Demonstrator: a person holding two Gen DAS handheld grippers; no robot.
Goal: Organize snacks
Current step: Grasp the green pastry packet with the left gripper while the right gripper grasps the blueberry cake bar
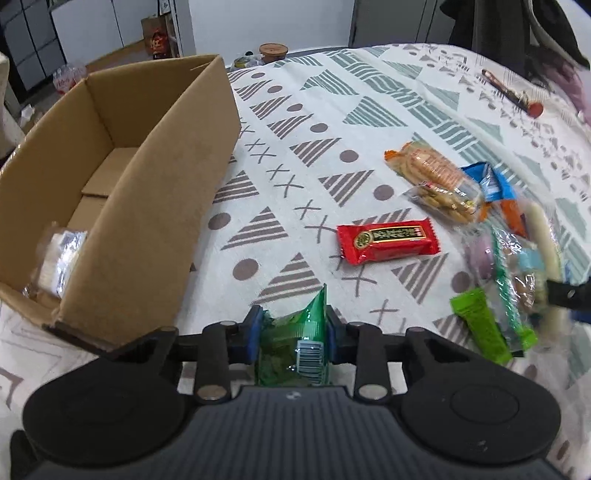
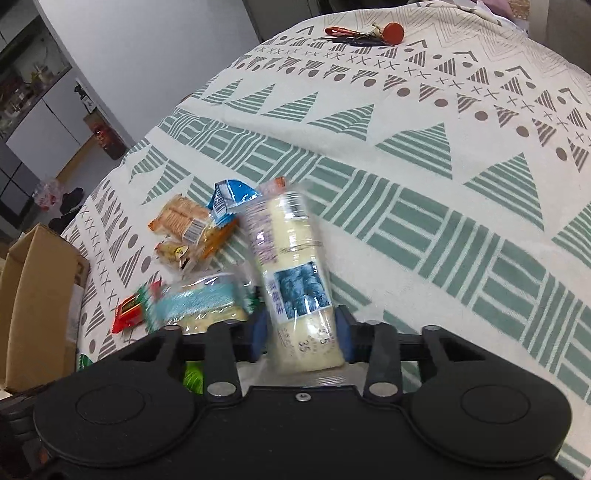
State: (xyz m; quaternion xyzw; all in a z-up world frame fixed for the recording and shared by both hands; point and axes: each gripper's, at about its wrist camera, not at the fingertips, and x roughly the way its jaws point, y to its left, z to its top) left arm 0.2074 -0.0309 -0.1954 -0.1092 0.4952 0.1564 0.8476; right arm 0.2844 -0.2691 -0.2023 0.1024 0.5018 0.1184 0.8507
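Left tool [image 1: 293, 334] clamps the green packet [image 1: 295, 350]; right tool [image 2: 303, 332] clamps the pale packet [image 2: 295, 280], both above the worktop [image 2: 424, 206].

Patterned cloth [image 1: 332, 122] covering the counter ahead of the jaws; keys with a red fob [image 2: 364, 35] far ahead; brown-lidded jar [image 1: 273, 51] beyond.

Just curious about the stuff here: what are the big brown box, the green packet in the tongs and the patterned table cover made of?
The brown box looks like matte corrugated cardboard: raw tan faces and folded flaps. The green packet held by the left tongs seems thin glossy plastic film, crinkled and shiny, with a printed barcode. The table cover looks like woven cloth, matte and printed, though the weave is hard to confirm.
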